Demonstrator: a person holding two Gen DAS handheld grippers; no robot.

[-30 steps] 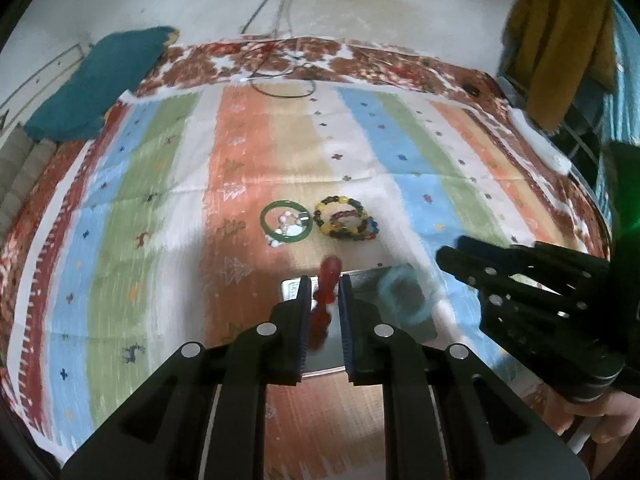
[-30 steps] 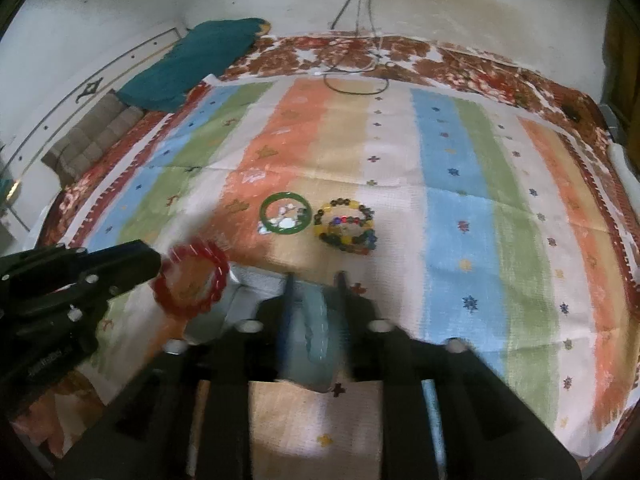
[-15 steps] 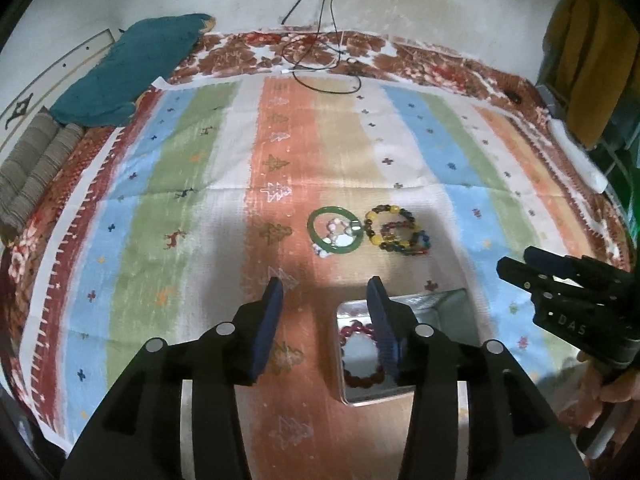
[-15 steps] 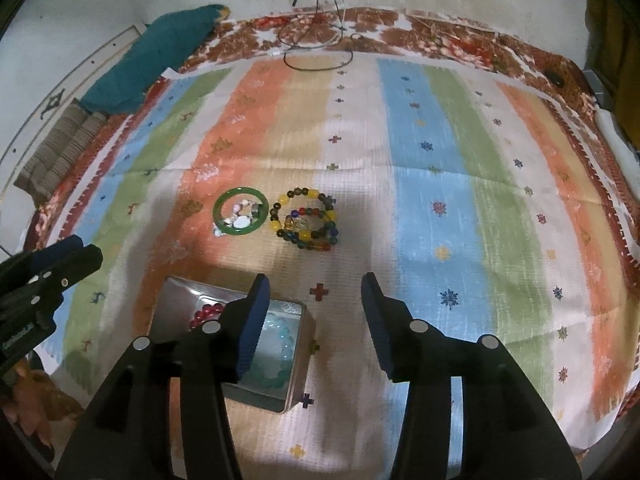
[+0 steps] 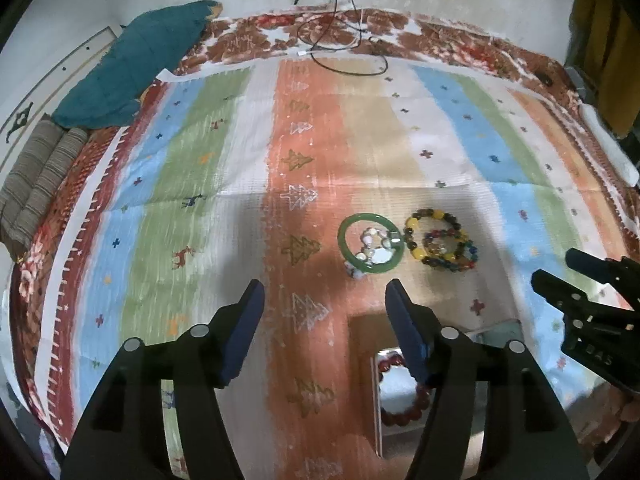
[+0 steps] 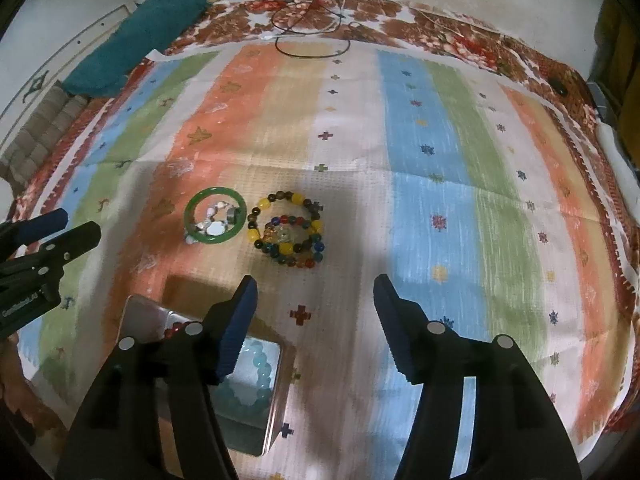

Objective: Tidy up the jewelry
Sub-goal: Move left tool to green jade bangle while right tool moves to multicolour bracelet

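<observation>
A shiny metal box sits on the striped cloth near me. A red bead bracelet and a pale blue bead bracelet lie inside it. Further out lie a green bangle with small pale pieces inside it, and multicoloured bead bracelets beside it. My left gripper is open and empty above the cloth left of the box. My right gripper is open and empty, to the right above the box.
A teal cushion and a striped folded cloth lie at the far left. A black cable loops at the far edge of the cloth. A yellow garment hangs at the far right.
Both grippers have opened, dropped the red and blue bracelets into the box, and lifted back away from it.
</observation>
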